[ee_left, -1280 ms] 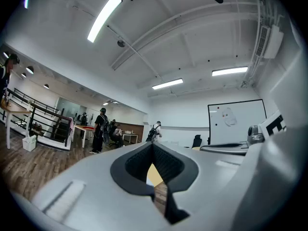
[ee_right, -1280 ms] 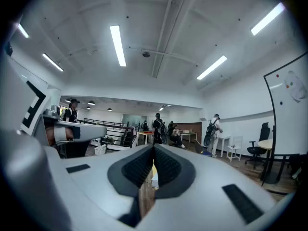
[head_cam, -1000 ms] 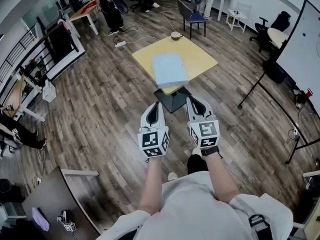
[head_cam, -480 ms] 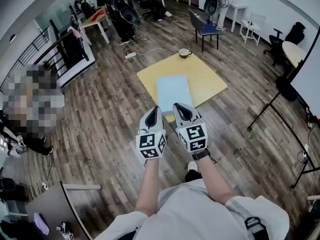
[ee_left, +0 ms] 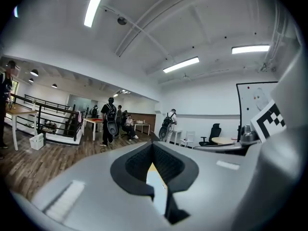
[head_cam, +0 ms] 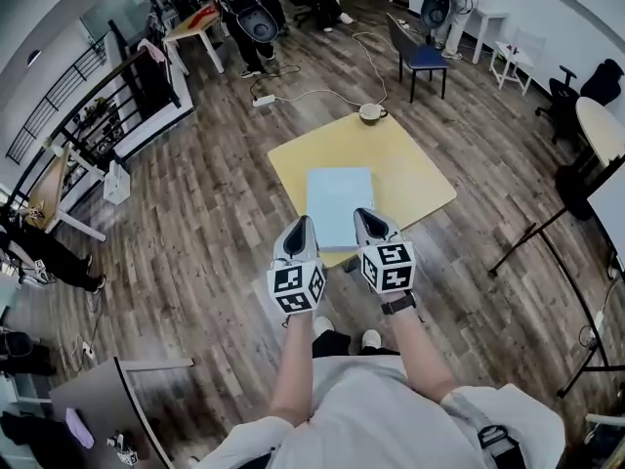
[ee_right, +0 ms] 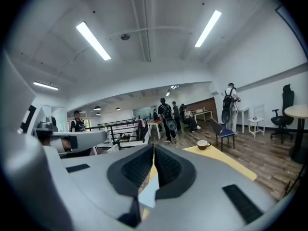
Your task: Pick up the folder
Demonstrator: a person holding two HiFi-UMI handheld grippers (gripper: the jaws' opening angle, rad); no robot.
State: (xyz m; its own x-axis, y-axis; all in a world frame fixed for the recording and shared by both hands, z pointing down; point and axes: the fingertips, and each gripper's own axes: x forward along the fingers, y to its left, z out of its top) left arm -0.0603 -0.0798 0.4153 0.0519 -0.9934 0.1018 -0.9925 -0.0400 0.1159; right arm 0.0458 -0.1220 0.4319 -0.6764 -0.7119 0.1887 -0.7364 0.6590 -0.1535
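A pale blue folder lies flat on the near half of a square yellow table; a slice of the folder shows through the left gripper's jaw slot, and the folder shows the same way in the right gripper view. My left gripper is shut and empty, its tip at the table's near left edge beside the folder. My right gripper is shut and empty too, its tip over the folder's near right corner. Whether either tip touches the folder cannot be told.
A cup on a saucer stands at the table's far corner. A blue chair is beyond it, with a cable on the wood floor. Several people stand at desks farther back. A railing runs at left.
The table and folder have come closer in the head view. Both grippers, shut throughout, moved forward from over the floor to the table's near edge.
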